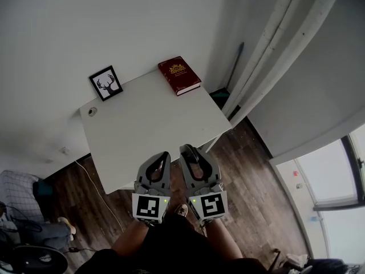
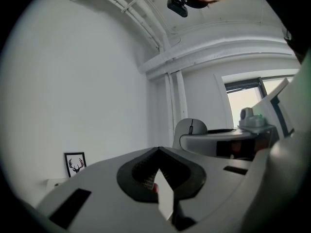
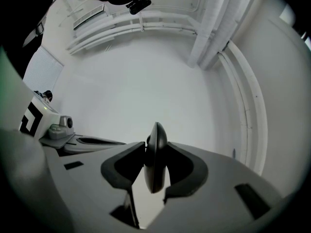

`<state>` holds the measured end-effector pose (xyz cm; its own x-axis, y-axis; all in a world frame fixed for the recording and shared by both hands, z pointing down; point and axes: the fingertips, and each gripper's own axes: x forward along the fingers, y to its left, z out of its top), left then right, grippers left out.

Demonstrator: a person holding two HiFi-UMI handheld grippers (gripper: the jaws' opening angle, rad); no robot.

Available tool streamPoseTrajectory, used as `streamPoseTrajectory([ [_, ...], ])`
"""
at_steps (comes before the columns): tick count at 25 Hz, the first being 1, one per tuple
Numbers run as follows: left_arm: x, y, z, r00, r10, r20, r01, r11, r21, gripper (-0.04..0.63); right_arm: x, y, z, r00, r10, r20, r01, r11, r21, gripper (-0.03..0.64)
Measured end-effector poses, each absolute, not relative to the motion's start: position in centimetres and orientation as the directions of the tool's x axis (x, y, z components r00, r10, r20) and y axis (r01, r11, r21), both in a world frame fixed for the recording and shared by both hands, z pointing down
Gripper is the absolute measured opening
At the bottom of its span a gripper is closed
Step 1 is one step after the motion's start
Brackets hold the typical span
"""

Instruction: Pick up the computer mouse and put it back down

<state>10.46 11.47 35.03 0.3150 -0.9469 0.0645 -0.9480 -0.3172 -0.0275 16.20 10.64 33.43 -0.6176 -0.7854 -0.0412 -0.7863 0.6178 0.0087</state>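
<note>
My right gripper [image 1: 193, 152] is shut on a dark grey computer mouse [image 1: 195, 169], held on edge above the front edge of the white table [image 1: 142, 136]. In the right gripper view the mouse [image 3: 155, 159] stands upright between the two pads of the right gripper [image 3: 155, 148]. From the left gripper view the mouse [image 2: 190, 128] shows its scroll wheel, sticking up from the right gripper's body [image 2: 228, 142]. Close beside it on the left, my left gripper [image 1: 163, 156] is shut with nothing in it, the tips of the left gripper [image 2: 158, 150] meeting in a point.
A red book [image 1: 179, 75] lies at the table's far right corner. A framed deer picture [image 1: 106, 83] leans on the wall at the far left, also seen as the picture frame [image 2: 75, 163]. A cable hole [image 1: 92, 112] is at the left edge. Dark wood floor [image 1: 245, 170] surrounds the table.
</note>
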Motion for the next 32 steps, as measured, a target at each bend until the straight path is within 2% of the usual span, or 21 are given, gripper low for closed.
streamPoseTrajectory([
  [4, 11.1, 11.6, 35.5, 0.325, -0.943, 0.074, -0.945, -0.327, -0.018, 0.0, 17.3, 10.8, 34.0, -0.607, -0.794, 0.011, -0.794, 0.607, 0.02, 0.14],
  [10, 11.3, 11.8, 36.0, 0.322, -0.942, 0.091, -0.945, -0.325, -0.024, 0.0, 17.6, 10.9, 33.4, -0.618, -0.784, -0.055, -0.786, 0.617, 0.027, 0.14],
  [20, 11.8, 12.0, 37.4, 0.317, -0.94, 0.123, -0.948, -0.32, -0.002, 0.0, 18.0, 10.7, 35.2, -0.629, -0.777, 0.012, -0.777, 0.629, 0.02, 0.14],
  [23, 11.7, 10.8, 38.0, 0.323, -0.937, 0.131, -0.945, -0.326, 0.0, 0.0, 17.8, 9.5, 35.4, -0.625, -0.781, 0.005, -0.78, 0.625, 0.024, 0.14],
  [27, 11.2, 8.9, 39.3, 0.319, -0.934, 0.161, -0.947, -0.319, 0.025, 0.0, 17.5, 7.8, 36.6, -0.621, -0.78, 0.075, -0.781, 0.624, 0.019, 0.14],
  [32, 9.6, 5.9, 40.4, 0.299, -0.937, 0.18, -0.954, -0.297, 0.038, 0.0, 15.9, 4.6, 37.0, -0.635, -0.771, 0.051, -0.772, 0.635, -0.002, 0.14],
])
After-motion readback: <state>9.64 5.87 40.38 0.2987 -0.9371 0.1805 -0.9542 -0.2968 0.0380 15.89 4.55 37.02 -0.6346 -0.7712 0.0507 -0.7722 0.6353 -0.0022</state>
